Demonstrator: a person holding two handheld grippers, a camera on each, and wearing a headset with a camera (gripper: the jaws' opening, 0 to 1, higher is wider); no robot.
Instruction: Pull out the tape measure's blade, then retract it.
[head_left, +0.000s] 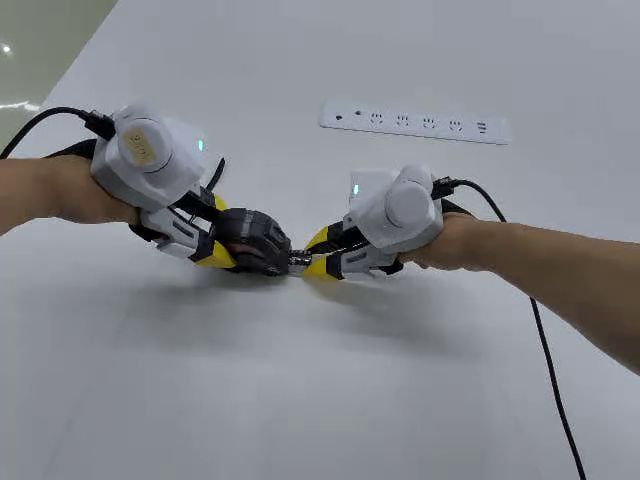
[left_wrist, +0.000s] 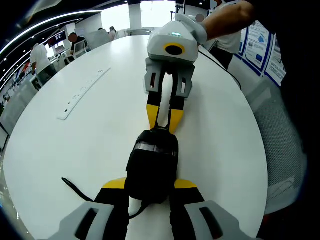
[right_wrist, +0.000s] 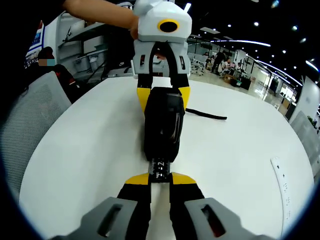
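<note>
Black tape measure (head_left: 252, 242) sits squeezed between the yellow fingers (left_wrist: 116, 184) of my left gripper (left_wrist: 150, 185) over the white table (head_left: 300, 400), and my right gripper (right_wrist: 161, 179) pinches tight on its barely-out blade (right_wrist: 160, 167).

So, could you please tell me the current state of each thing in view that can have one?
left gripper: shut on the tape measure, around its case.
right gripper: shut on the blade.
tape measure: held between the two grippers.
blade: a short length pulled out.
power strip: flat on the table, sockets empty.
strap: slack on the table.
</note>
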